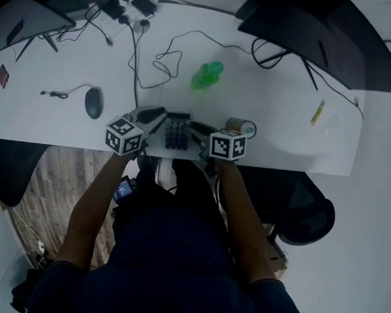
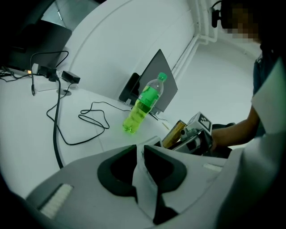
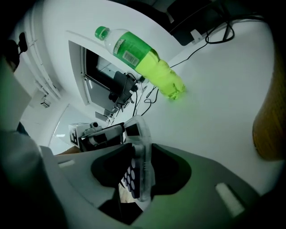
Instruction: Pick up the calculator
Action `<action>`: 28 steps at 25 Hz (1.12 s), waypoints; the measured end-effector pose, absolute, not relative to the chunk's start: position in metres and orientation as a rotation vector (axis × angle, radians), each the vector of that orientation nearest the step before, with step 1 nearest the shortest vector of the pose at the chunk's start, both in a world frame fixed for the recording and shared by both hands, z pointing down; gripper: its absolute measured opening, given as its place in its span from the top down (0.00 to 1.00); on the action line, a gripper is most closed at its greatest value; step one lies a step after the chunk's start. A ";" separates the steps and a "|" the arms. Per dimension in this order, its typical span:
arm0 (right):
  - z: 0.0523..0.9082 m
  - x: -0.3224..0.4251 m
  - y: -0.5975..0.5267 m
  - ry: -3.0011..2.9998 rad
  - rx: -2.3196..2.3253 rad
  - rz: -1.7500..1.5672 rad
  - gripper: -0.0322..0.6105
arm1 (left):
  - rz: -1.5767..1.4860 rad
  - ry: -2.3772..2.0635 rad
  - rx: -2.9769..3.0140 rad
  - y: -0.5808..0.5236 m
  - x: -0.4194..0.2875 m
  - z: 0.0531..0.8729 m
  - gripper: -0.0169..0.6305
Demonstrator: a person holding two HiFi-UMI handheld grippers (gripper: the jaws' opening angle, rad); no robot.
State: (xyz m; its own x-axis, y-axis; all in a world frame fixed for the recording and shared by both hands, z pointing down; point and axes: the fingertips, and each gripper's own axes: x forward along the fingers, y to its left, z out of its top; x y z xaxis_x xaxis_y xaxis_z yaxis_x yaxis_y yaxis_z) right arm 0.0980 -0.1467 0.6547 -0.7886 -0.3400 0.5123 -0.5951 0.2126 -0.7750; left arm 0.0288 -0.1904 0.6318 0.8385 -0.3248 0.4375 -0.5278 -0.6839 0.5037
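The calculator [image 1: 176,133], pale with dark keys, hangs at the white table's front edge [image 1: 280,167] between my two grippers. My left gripper [image 1: 158,126] grips its left side. In the left gripper view its jaws [image 2: 140,150] are shut on the thin pale edge of the calculator [image 2: 145,179]. My right gripper [image 1: 201,132] is at its right side. In the right gripper view the calculator [image 3: 139,165] stands edge-on and fills the gap between the jaws [image 3: 142,150], keys facing left, with wooden floor showing below it.
A green bottle [image 1: 206,75] stands behind the calculator. A tan cylinder [image 1: 239,127] sits close to my right gripper. A mouse [image 1: 94,103] lies to the left, black cables [image 1: 161,59] cross the middle, and a yellow pen [image 1: 317,112] lies at the right.
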 end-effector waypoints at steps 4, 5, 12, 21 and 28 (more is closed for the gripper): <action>0.646 0.093 -0.152 -2.242 0.898 1.665 0.73 | 0.406 -0.628 2.366 -0.200 0.025 0.623 0.90; 0.643 0.092 -0.154 -2.237 0.899 1.681 0.73 | 0.403 -0.627 2.360 -0.202 0.024 0.620 0.90; 0.622 0.087 -0.158 -2.220 0.875 1.760 0.74 | 0.407 -0.615 2.357 -0.209 0.021 0.598 0.90; 0.595 0.073 -0.157 -2.238 0.842 1.848 0.74 | 0.376 -0.607 2.369 -0.214 0.014 0.568 0.90; 0.555 0.069 -0.163 -2.381 0.871 1.628 0.74 | 0.305 -0.600 2.462 -0.216 0.008 0.522 0.90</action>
State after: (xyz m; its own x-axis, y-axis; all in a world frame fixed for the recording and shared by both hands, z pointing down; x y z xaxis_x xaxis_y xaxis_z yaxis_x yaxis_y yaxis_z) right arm 0.0689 -0.1630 0.5554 -0.8252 -0.3855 0.4128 -0.5245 0.2521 -0.8132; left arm 0.0078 -0.2165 0.5222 0.8726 -0.3491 0.3415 -0.4818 -0.7302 0.4845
